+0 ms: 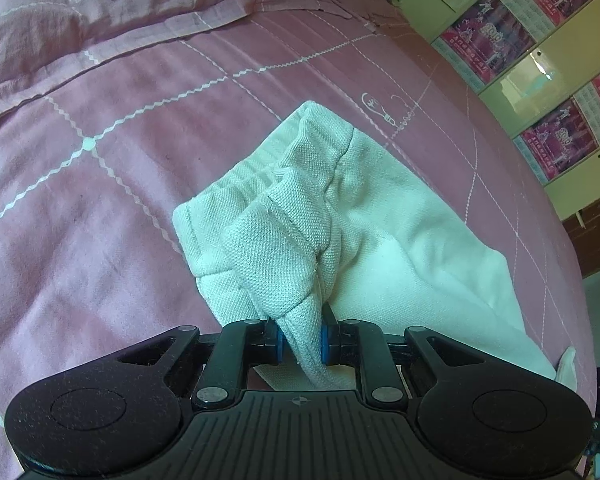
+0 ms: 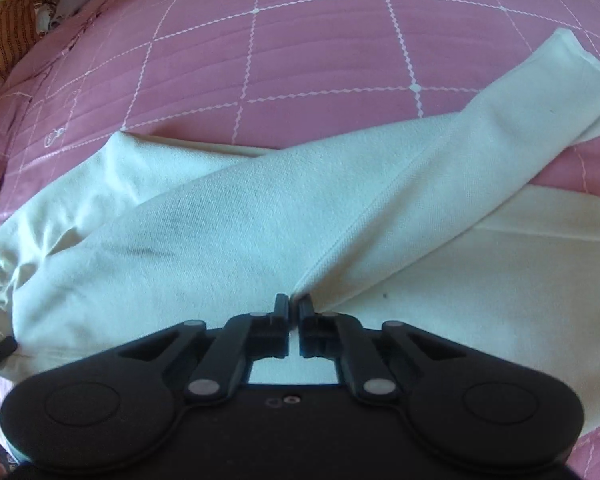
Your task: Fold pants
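Pinching the pants [image 1: 284,240] waistband in my left hand-held gripper [image 1: 302,346]; right hand-held gripper [image 2: 294,312] nips the leg seam, leg running away rightward.

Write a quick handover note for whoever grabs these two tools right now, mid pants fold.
Left tool: shut on a bunched fold of the white pants near the elastic waistband.
Right tool: nearly closed at a leg seam; whether it grips fabric is unclear.
Pants lie on the pink quilted bedspread; one leg crosses diagonally over the other.
Done: waist gathered, one leg laid across.
Left: flatten, align the legs, fold lengthwise.
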The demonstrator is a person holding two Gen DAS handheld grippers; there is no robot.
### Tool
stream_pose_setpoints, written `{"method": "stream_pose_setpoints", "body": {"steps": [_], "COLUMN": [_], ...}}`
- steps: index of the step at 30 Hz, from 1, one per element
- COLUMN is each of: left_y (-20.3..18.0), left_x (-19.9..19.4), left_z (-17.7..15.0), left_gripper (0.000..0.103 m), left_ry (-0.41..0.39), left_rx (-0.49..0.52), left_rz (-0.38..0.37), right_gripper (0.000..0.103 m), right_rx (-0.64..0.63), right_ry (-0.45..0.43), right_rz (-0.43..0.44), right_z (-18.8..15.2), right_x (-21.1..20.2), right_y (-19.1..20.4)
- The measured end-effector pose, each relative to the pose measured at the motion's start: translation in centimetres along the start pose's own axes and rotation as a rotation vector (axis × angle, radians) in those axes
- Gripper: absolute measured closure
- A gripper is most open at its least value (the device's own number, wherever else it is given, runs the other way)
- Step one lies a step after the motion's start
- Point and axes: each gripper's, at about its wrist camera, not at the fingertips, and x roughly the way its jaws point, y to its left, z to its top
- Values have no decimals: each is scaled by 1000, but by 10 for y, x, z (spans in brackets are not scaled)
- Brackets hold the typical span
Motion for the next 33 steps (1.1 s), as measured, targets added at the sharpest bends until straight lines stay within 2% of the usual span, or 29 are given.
{"method": "stream_pose_setpoints", "body": {"steps": [4, 6, 8, 10, 12, 14, 16, 18, 21, 23, 24, 26, 27, 29, 30, 31, 33], "left_y": [1, 6, 9, 9, 8, 1, -2, 5, 6, 0, -5, -18, -25, -41, -48, -54, -53], "left_x": [-18, -16, 1, 1, -9, -21, -13, -1, -5, -13, -19, -37, -44, -55, -54, -52, -45], "left_z": [15, 15, 6, 2, 8, 14, 14, 6, 2, 1, -1, -13, -19, -32, -36, -38, -36], "left_gripper": [86, 86, 86, 86, 86, 86, 86, 86, 86, 86, 85, 83, 78, 57, 38, 33, 33], "left_ry": [-72, -64, -7, -29, -62, -114, -72, -20, -35, -27, -35, -82, -104, -131, -121, -105, -79], "left_rx": [-14, -1, 56, 60, -17, 10, 45, 60, 32, -1, 16, 80, 109, 176, 197, 202, 141], "left_rz": [-6, -1, 45, 49, 30, 11, 56, 77, 72, 100, 121, 155, 157, 149, 145, 142, 147], "right_gripper": [99, 99, 99, 98, 98, 98, 98, 98, 95, 89, 83, 82, 80, 77, 74, 71, 66], "right_rx": [71, 59, 19, -31, 14, 32, 37, 40, 13, 35, 47, 63, 62, 44, 37, 39, 67], "right_ry": [-18, -53, -67, -63, -81, -112, -156, -131, -112, -119, -122, -146, -158, -191, -205, -213, -205], "right_rz": [157, 215, 177, 128, 138, 179, 208, 197, 183, 205, 217, 228, 229, 203, 185, 177, 187], "right_z": [-30, -48, -63, -74, -83, -85, -84, -86, -96, -96, -96, -96, -95, -92, -90, -88, -86], "right_x": [-28, -38, -27, -9, -4, -12, -24, -15, -2, -8, -12, -26, -31, -41, -45, -47, -47], "right_y": [-14, -11, -10, -8, -7, -4, -5, -12, -14, -17, -20, -30, -32, -40, -44, -49, -56]}}
